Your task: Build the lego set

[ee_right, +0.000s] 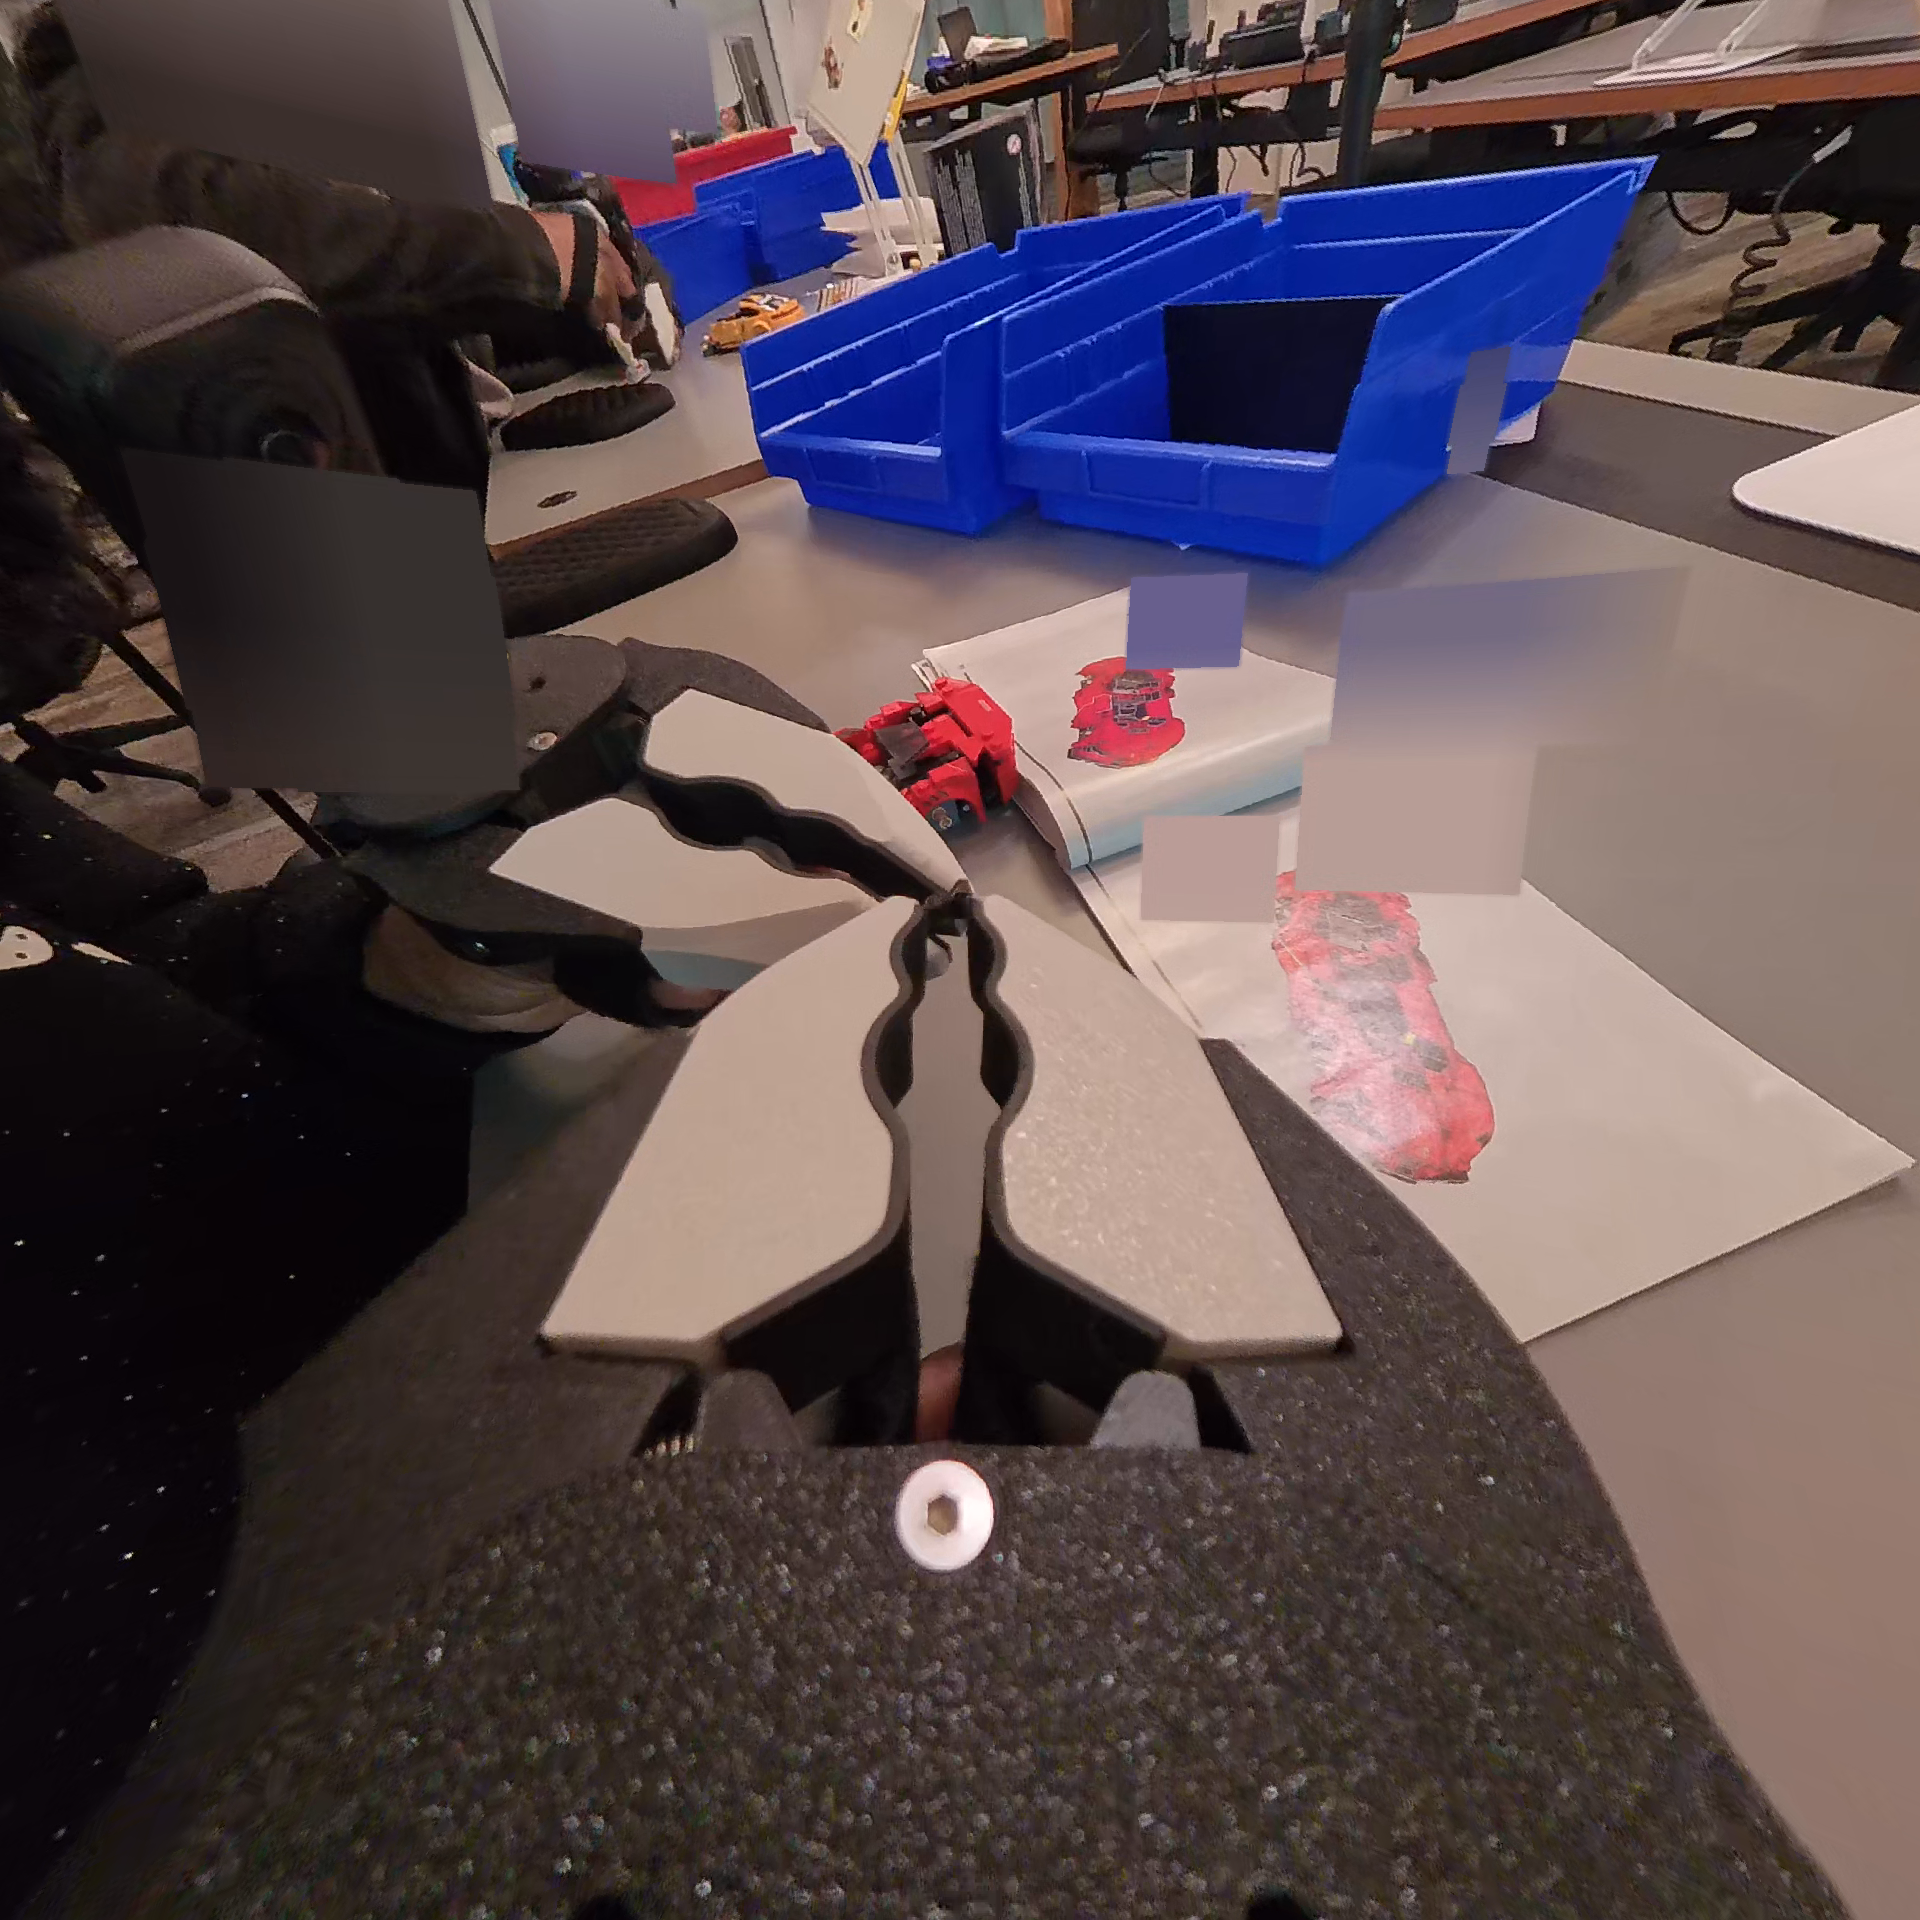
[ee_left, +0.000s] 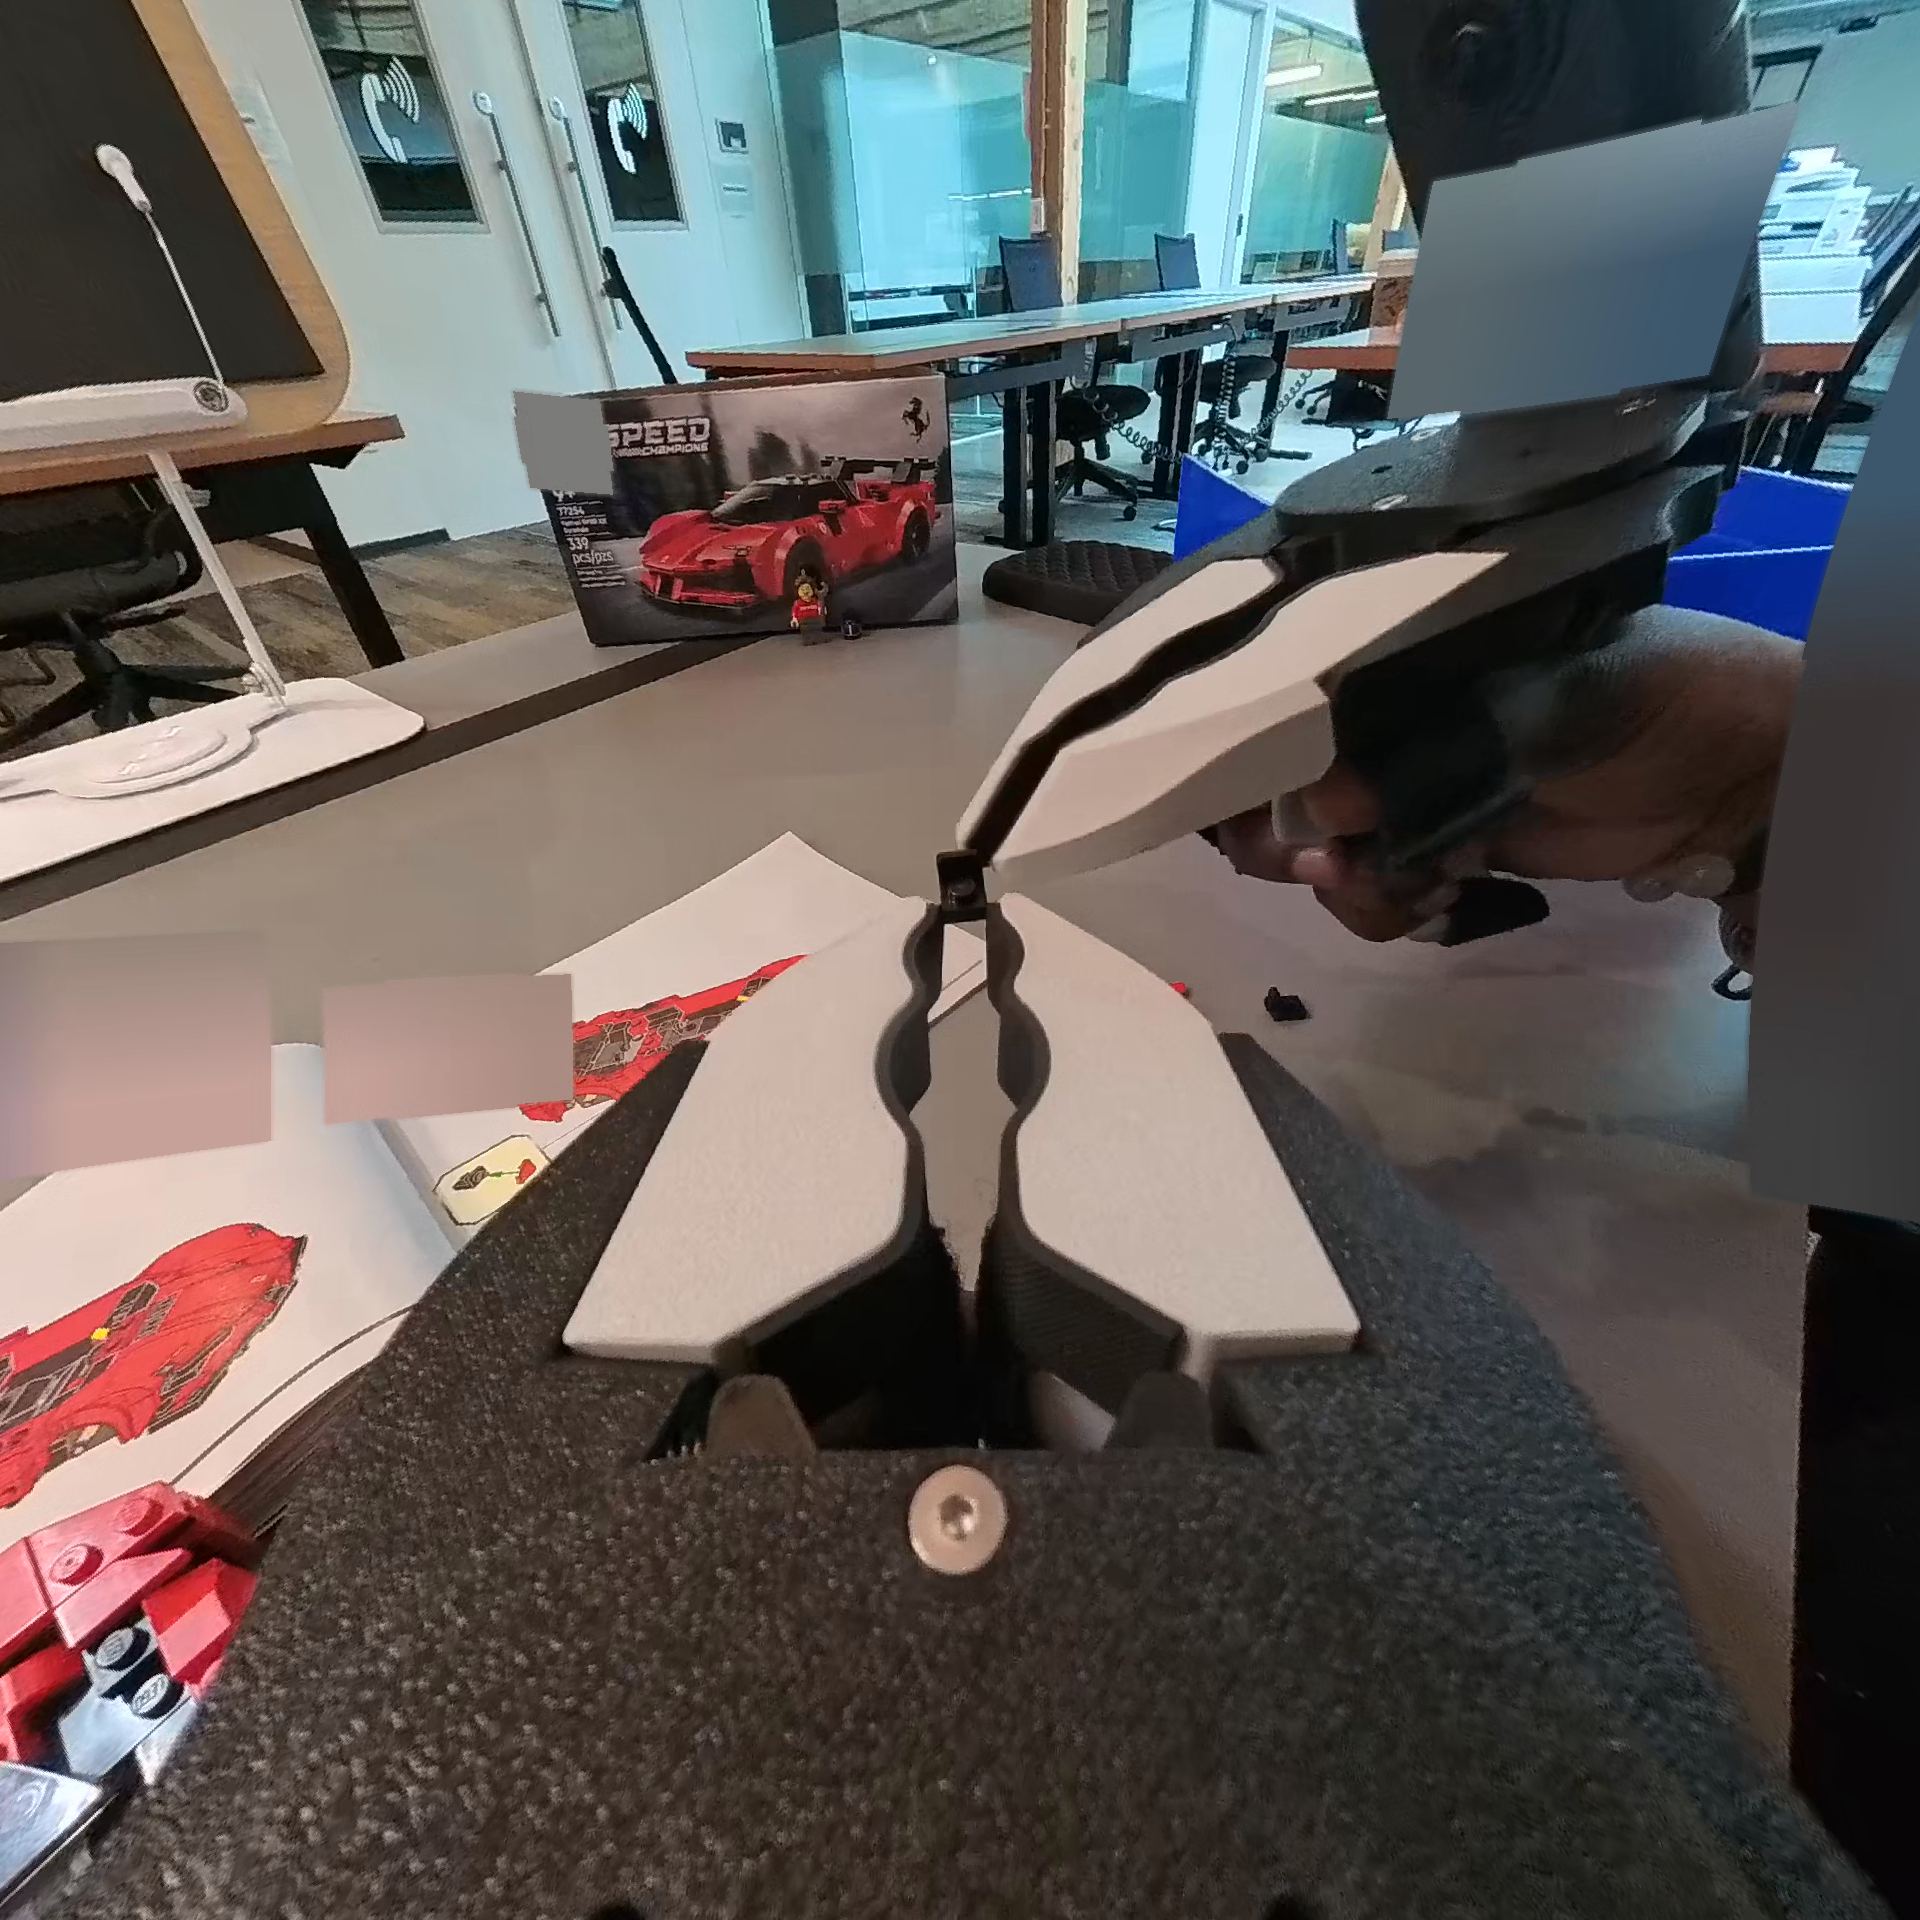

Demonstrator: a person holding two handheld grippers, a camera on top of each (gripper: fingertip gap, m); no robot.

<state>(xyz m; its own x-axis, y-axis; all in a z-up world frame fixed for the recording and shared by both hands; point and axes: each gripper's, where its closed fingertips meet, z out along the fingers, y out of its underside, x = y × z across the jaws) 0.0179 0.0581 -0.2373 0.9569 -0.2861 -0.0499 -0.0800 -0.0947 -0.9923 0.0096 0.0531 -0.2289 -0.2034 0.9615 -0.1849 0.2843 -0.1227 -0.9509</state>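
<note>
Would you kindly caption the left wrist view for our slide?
Left hand-held gripper pinches a small black brick as the right hand-held gripper meets it above the instruction booklet.

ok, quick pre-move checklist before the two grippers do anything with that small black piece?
1. Left gripper holds the black piece: ok, pinched at the fingertips.
2. Right gripper at the piece: ok, its tips meet it from above; whether it also grips, cannot tell.
3. Piece orientation: stud face shows in the left wrist view; exact alignment, cannot tell.
4. Red car within reach: ok, on the table beside the manual, not held.
5. Manual open: ok, pages flat.
6. Spare black piece on the table: ok, apart from both grippers.
</note>
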